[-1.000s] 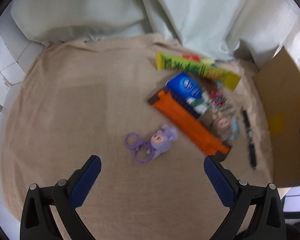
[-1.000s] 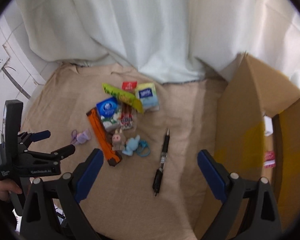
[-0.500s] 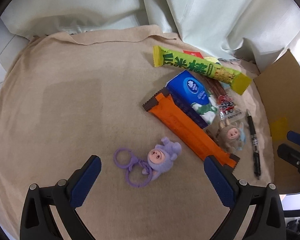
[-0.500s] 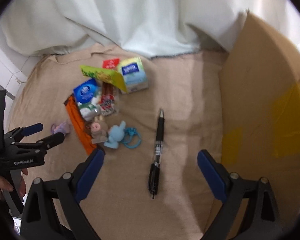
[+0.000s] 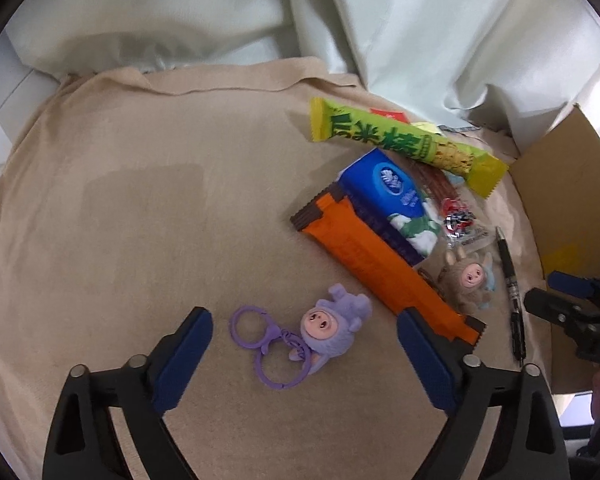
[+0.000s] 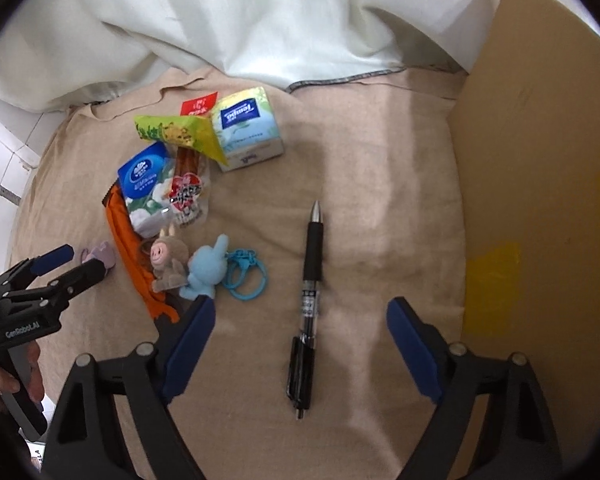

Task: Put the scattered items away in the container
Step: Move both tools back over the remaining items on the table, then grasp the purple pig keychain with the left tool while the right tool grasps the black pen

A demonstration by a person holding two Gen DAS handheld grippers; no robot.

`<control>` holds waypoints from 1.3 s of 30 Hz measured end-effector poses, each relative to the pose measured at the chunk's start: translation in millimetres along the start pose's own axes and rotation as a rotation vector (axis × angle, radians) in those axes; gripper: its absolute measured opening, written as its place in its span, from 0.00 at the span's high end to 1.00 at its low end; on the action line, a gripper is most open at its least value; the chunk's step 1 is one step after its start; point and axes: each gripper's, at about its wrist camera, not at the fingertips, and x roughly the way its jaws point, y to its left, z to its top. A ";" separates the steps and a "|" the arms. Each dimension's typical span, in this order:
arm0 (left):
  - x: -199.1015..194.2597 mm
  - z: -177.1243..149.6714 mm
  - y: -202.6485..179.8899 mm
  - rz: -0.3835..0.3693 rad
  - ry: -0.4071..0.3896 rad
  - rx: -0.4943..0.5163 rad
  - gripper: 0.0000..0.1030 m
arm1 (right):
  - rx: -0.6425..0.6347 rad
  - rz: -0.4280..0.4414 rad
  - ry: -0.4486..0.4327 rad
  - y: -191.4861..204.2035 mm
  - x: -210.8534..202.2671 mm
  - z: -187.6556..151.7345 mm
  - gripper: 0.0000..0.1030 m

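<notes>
- Left claw (image 5: 302, 354) released, blue pads spread wide, hovering low over the beige cloth (image 5: 132, 208) of the tabletop.
- Purple plush keychain (image 5: 330, 330) lying between those pads, its two purple rings (image 5: 260, 344) to the left of the figure, touched by neither pad.
- Orange wrapper (image 5: 376, 268) running diagonally from far left to near right, its near end just beside the right pad.
- Blue tissue pack (image 5: 388, 196) resting on the orange wrapper; green snack bar (image 5: 404, 144) lying farther back.
- Brown plush figure (image 5: 466, 280) sitting right of the orange wrapper, near the black pen (image 6: 310, 292).
- Right claw (image 6: 300, 350) likewise released and empty, pads wide apart on either side of the pen.
- Pen lying flat on the cloth, silver tip pointing far, clip end near.
- Blue plush keychain (image 6: 208, 266) left of the pen, touching the brown figure.
- Light tissue box (image 6: 248, 128) at the far edge of the pile.
- Cardboard box (image 6: 540, 152) standing at the right, its brown wall with yellow tape just beside the cloth.
</notes>
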 end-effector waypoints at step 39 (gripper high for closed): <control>6.5 -0.6 -8.1 -0.053 0.049 0.043 0.52 | 0.084 0.002 0.080 -14.9 23.3 1.0 0.22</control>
